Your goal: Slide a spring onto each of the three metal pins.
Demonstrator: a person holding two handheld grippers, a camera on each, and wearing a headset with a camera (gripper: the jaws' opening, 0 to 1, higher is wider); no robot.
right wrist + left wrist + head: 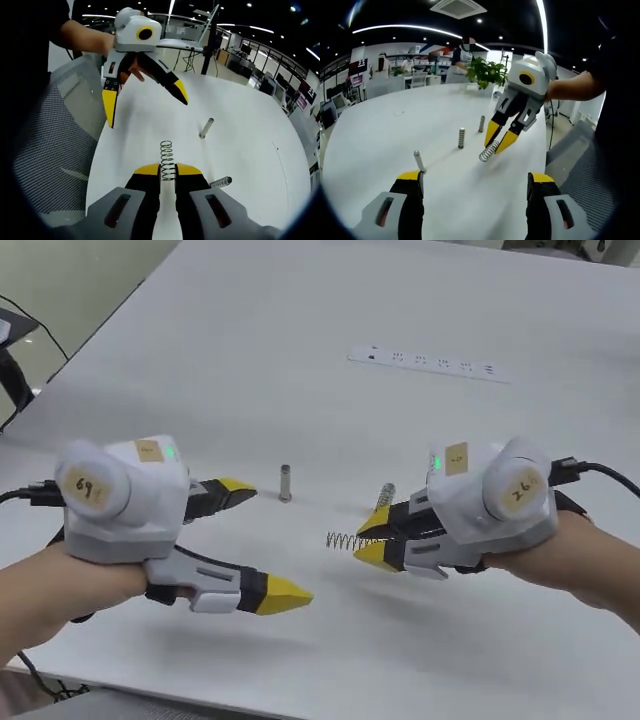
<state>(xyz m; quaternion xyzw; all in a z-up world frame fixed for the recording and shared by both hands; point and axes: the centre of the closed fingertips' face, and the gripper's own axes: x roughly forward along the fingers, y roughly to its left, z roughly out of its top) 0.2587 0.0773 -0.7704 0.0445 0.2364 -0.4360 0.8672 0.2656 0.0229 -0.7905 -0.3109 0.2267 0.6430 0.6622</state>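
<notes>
Spring (343, 539), coiled steel wire, clamped by one end in right tongs (365, 541), long axis lying level toward 9 o'clock in head view, bare upright metal pin (285, 483) on white bench (300, 350) at 11 o'clock of its free end; left tongs (275, 540) spread, empty.

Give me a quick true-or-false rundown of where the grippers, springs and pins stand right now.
1. The right gripper is shut on a spring. True.
2. The left gripper is clamped on a pin. False: its jaws stand open and hold nothing.
3. Two pins already carry springs. True: the left gripper view shows the nearer sprung pin and the farther sprung pin.
4. The bare pin lies flat on the table. False: it stands upright.
5. The held spring is already threaded over the bare pin. False: the spring is clear of that pin, off to its side.
</notes>
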